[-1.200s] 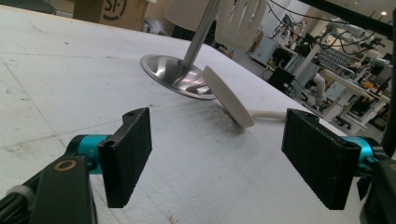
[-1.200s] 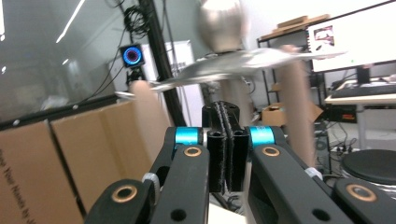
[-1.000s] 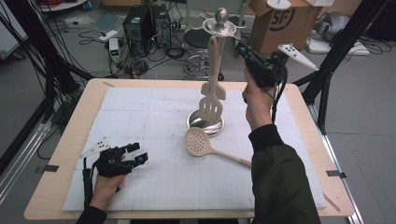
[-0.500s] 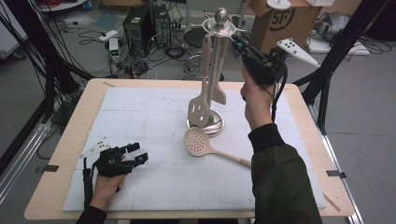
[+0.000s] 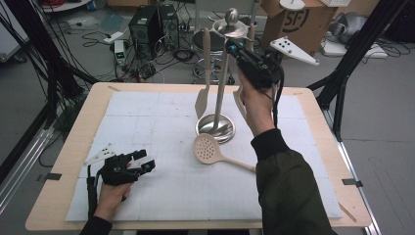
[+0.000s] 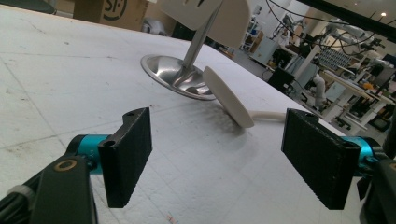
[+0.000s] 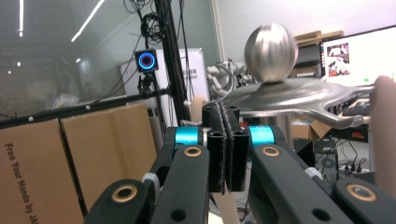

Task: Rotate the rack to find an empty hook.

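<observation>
Since a second ago the right gripper (image 5: 231, 46) has travelled left and a little up, and its tip is now at the rim of the rack's top disc (image 5: 234, 28). The hanging spatula (image 5: 202, 100) has swung from in front of the pole to its left. A second utensil (image 5: 239, 99) now hangs to the right of the pole, just beside my right hand (image 5: 254, 103). The left gripper (image 5: 146, 162) has not moved.

I judge this to be the hanging step: the utensils are going onto the rack (image 5: 221, 83), which stands at the far centre of the white mat (image 5: 147, 112). The spatula looks settled on its hook. In the right gripper view the claw (image 7: 225, 109) is closed pad to pad below the steel ball (image 7: 271, 53). A beige handle runs behind it, and I cannot tell whether the claw pinches anything.

The skimmer (image 5: 208, 148) lies flat on the mat, just near of the rack's base, with its handle pointing right. It is probably next. I would back the right gripper clear of the disc without knocking the hung pieces, then bring it down to that handle.

My right forearm is raised, reaching up and far, and the gripper points left at the disc. My left hand rests on the mat at the near left. Its jaws (image 6: 217, 158) are spread wide with nothing between them, aimed towards the skimmer (image 6: 229, 102).
</observation>
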`<state>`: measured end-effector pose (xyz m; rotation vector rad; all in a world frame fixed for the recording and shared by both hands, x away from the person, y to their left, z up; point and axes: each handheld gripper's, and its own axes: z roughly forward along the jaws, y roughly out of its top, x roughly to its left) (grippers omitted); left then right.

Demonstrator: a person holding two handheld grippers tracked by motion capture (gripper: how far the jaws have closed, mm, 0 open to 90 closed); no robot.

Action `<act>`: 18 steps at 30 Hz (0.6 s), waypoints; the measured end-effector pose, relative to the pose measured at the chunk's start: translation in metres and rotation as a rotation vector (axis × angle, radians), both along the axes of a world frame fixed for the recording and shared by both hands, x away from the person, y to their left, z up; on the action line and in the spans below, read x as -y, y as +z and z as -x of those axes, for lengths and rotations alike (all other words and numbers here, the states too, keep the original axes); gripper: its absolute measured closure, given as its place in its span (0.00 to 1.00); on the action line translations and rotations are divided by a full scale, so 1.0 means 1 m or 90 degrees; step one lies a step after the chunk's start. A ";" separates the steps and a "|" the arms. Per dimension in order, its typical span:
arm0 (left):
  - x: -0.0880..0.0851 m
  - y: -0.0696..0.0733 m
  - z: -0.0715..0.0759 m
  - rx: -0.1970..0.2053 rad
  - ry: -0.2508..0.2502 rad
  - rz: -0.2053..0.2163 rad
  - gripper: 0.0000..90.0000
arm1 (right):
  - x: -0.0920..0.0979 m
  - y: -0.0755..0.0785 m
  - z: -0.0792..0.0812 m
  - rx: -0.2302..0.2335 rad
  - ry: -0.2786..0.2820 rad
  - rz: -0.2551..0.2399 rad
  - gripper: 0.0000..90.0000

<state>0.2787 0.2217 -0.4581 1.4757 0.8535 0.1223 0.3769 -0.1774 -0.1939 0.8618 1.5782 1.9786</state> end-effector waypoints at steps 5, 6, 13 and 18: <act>0.000 0.000 0.000 -0.001 -0.001 0.001 0.28 | -0.001 -0.002 -0.002 -0.006 0.000 0.003 0.99; 0.000 0.000 0.000 -0.002 0.000 0.002 0.28 | 0.001 -0.002 -0.001 -0.006 -0.001 0.004 0.99; 0.000 0.000 0.001 0.000 0.001 0.000 0.28 | 0.013 -0.009 0.008 -0.021 -0.006 0.006 0.99; 0.000 0.000 0.001 0.001 0.000 -0.005 0.28 | 0.027 -0.025 0.018 -0.042 -0.019 -0.007 0.99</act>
